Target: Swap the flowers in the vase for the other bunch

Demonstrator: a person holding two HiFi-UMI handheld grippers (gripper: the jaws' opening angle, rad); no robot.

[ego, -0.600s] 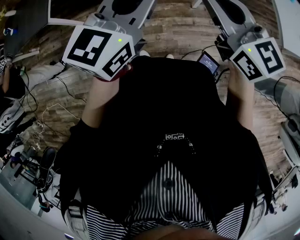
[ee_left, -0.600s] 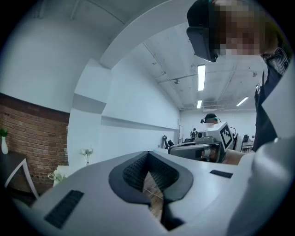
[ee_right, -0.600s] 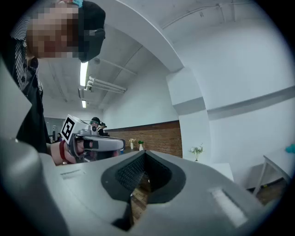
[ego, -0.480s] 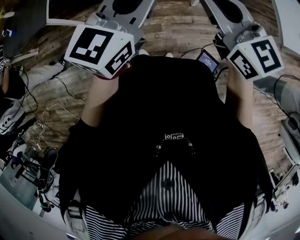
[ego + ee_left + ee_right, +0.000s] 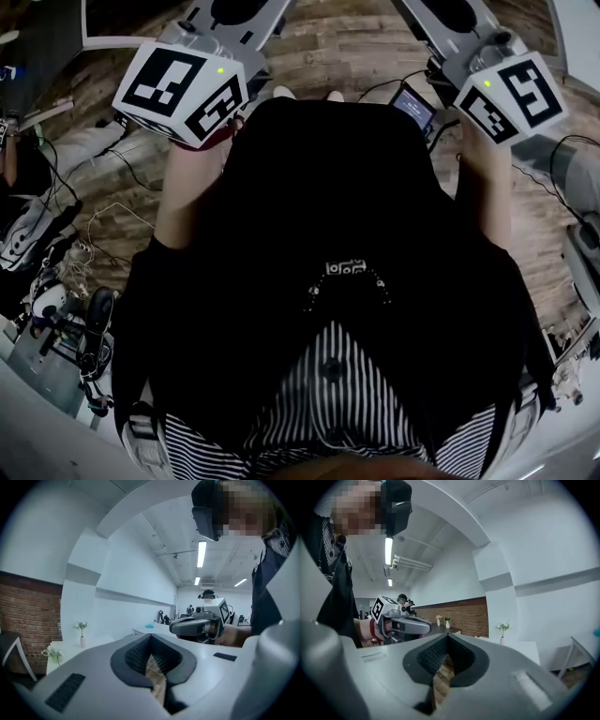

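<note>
Background: vase [image 5: 82,642] on far desk [image 5: 65,648], middle left.
Tongs: left tongs [image 5: 150,637], right tongs [image 5: 447,637] pressed together, empty.
Risk: arriving closed could topple it.

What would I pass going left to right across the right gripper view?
Grey left hand-held gripper with marker cube → small white vase of pale flowers → small white vase of green leaves → pale vase of white flowers → white chair frame.

CHANGE | left gripper [image 5: 230,33]: shifted up and left in head view | right gripper [image 5: 466,42]: shifted slightly up
</note>
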